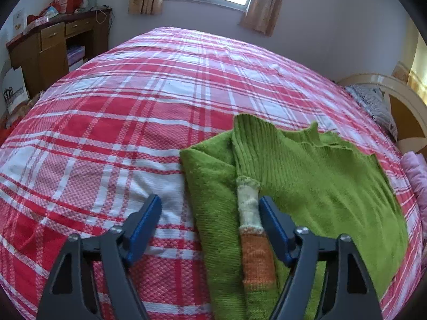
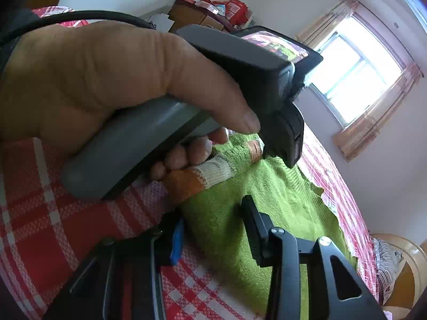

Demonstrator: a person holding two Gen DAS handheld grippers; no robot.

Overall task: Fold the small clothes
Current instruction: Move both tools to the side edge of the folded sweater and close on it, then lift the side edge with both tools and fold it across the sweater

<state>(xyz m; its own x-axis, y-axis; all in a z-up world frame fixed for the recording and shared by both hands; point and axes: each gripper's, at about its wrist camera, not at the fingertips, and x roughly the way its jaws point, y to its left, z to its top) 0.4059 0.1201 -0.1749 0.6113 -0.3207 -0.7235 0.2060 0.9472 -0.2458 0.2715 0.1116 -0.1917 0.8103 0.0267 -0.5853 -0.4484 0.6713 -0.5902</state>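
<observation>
Checked bedspread (image 1: 133,112) is covered by soft, limp green sweater (image 1: 333,181); its striped sleeve (image 1: 253,226) is straddled, ungripped, by the spread left tool (image 1: 210,210); the hem edge should be taken.

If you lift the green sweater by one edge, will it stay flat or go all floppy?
Probably floppy: the green sweater is soft knit and already lies in folds and wrinkles on the bed. It likely won't slide much, since its fuzzy ribbing should cling to the woven plaid cover.

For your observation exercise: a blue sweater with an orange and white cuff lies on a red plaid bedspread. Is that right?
Not quite: the sweater is green, not blue, as the left wrist view shows. Its orange and white cuff and the red plaid bedspread are as stated.
</observation>
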